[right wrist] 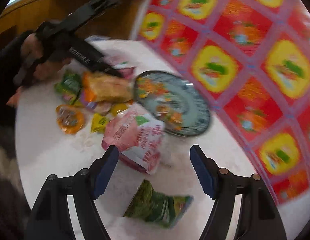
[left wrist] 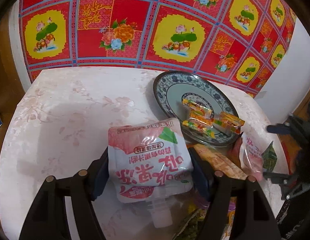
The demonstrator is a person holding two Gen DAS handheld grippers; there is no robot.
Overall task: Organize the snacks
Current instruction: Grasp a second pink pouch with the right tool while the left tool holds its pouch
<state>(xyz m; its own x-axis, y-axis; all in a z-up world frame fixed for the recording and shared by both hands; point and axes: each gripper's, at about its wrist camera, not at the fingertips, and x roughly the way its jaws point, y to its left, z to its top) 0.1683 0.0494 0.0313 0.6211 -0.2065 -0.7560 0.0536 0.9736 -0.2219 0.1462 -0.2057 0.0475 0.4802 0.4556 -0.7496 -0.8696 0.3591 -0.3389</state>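
My left gripper [left wrist: 150, 170] is shut on a pink and white jelly pouch [left wrist: 149, 160], spout toward the camera, held above the white table [left wrist: 64, 110] just left of a blue-patterned plate [left wrist: 169, 92]. The plate holds three orange candy packets [left wrist: 197, 120]. In the blurred right wrist view my right gripper [right wrist: 155, 160] is open and empty above the table. A second pink jelly pouch [right wrist: 139, 138] lies just ahead of its left finger, and a green snack packet [right wrist: 159, 208] lies below it. The plate [right wrist: 195, 108] and the left gripper [right wrist: 89, 58] also show there.
A pile of snacks lies left of the plate: an orange bag [right wrist: 107, 88], a green packet [right wrist: 68, 86], an orange jelly cup [right wrist: 69, 118] and a yellow packet [right wrist: 99, 123]. A red and yellow floral mat [left wrist: 135, 24] lies beyond the table.
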